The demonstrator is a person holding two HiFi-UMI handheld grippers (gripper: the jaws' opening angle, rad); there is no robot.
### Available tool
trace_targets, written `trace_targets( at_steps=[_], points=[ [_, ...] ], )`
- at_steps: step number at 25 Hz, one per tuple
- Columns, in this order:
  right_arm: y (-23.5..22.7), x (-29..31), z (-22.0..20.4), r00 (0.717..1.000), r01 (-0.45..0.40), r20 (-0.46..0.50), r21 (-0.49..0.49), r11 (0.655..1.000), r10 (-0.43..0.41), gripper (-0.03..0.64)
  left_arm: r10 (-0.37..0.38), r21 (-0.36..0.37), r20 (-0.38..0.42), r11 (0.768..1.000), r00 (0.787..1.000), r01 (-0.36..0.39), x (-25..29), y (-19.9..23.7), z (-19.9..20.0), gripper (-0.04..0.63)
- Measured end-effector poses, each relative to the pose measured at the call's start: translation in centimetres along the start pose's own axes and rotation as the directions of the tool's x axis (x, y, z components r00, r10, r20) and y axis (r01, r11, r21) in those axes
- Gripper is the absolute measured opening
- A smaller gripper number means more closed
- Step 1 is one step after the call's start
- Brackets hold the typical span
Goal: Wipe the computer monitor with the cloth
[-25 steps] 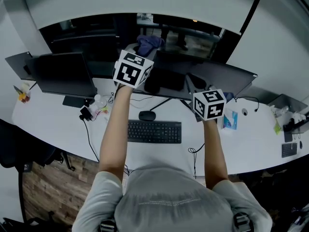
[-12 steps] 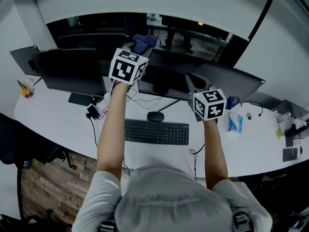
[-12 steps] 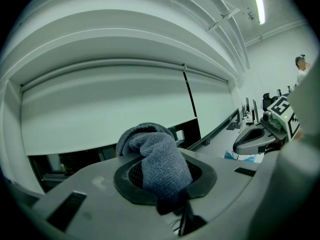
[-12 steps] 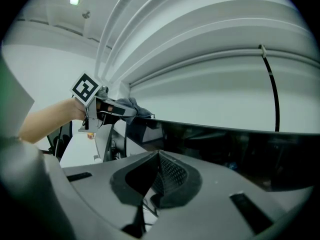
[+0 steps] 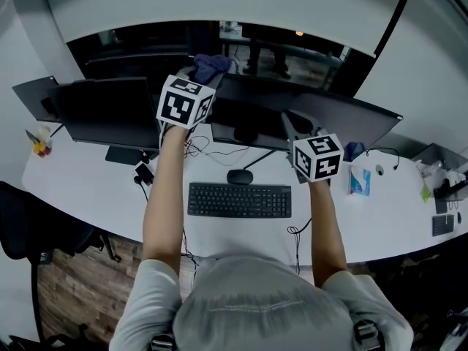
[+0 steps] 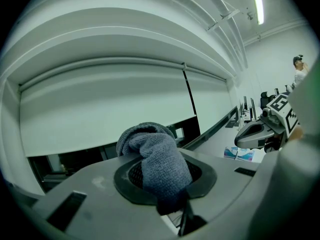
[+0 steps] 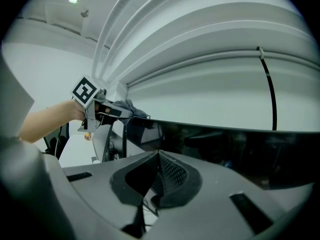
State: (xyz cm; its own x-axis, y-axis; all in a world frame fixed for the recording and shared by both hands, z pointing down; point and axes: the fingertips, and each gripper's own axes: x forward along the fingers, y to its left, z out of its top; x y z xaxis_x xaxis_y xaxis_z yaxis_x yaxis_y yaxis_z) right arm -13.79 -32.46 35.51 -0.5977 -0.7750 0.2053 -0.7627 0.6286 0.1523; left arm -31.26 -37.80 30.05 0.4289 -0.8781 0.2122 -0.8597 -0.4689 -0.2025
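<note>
One cloth [image 6: 152,159], a blue-grey wad, is pinched in your left gripper [image 6: 167,184] and bulges past its tips at the top edge of the monitor [image 5: 322,115]. Your right gripper [image 7: 156,176], pads pressed together on nothing, hangs before the monitor's middle. You appear to be wiping the upper corner. Next, press the cloth flat and sweep toward the right gripper. Since a second ago the left gripper has slid slightly leftward, and the right has barely moved.

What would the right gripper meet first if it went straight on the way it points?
Most likely the monitor: its dark screen lies straight beyond the right gripper; depth is unclear.
</note>
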Motion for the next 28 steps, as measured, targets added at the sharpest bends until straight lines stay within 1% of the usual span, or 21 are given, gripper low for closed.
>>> trace_targets(
  at_steps=[6,12,15,18,20,22,24,26,28],
  points=[
    [-0.5,-0.5,0.1,1.000,0.025,0.003,0.008,1.000,-0.025,0.002,0.014,-0.013,-0.001,1.000,1.000,-0.014,-0.7,1.3,-0.6,0.080],
    [-0.1,-0.9,0.3,1.000,0.021,0.001,0.001,1.000,-0.021,0.002,0.040,-0.033,-0.007,0.999,0.999,-0.041,-1.4,2.8,-1.3,0.080],
    [-0.2,-1.1,0.7,1.000,0.022,0.007,-0.006,1.000,-0.022,0.002,0.097,-0.031,-0.013,0.995,0.995,-0.097,-2.0,3.6,-2.1,0.080],
    [-0.5,-1.8,0.3,1.000,0.022,-0.001,-0.018,1.000,-0.022,0.002,0.178,-0.017,-0.029,0.984,0.984,-0.179,-2.7,4.1,-4.6,0.080],
    [-0.8,-2.4,-0.1,1.000,0.027,-0.009,-0.025,0.999,-0.028,0.002,0.234,-0.014,0.000,0.972,0.972,-0.234,-3.7,4.2,-5.7,0.080],
    [-1.5,-3.4,-0.5,0.999,0.047,-0.014,-0.027,0.999,-0.047,0.002,0.280,-0.017,0.038,0.960,0.959,-0.280,-5.1,3.7,-6.0,0.080],
    [-2.4,-4.7,-0.8,0.998,0.069,-0.009,-0.026,0.997,-0.069,0.002,0.299,-0.012,0.069,0.954,0.952,-0.299,-6.3,2.2,-5.8,0.080],
    [-3.1,-5.9,-0.8,0.997,0.078,0.012,-0.047,0.996,-0.077,0.002,0.285,0.006,0.089,0.958,0.954,-0.287,-6.9,0.0,-5.2,0.081],
    [-3.8,-7.2,-1.0,0.996,0.086,0.023,-0.097,0.992,-0.085,0.002,0.255,0.016,0.115,0.966,0.960,-0.259,-6.7,-2.4,-4.3,0.081]
  ],
)
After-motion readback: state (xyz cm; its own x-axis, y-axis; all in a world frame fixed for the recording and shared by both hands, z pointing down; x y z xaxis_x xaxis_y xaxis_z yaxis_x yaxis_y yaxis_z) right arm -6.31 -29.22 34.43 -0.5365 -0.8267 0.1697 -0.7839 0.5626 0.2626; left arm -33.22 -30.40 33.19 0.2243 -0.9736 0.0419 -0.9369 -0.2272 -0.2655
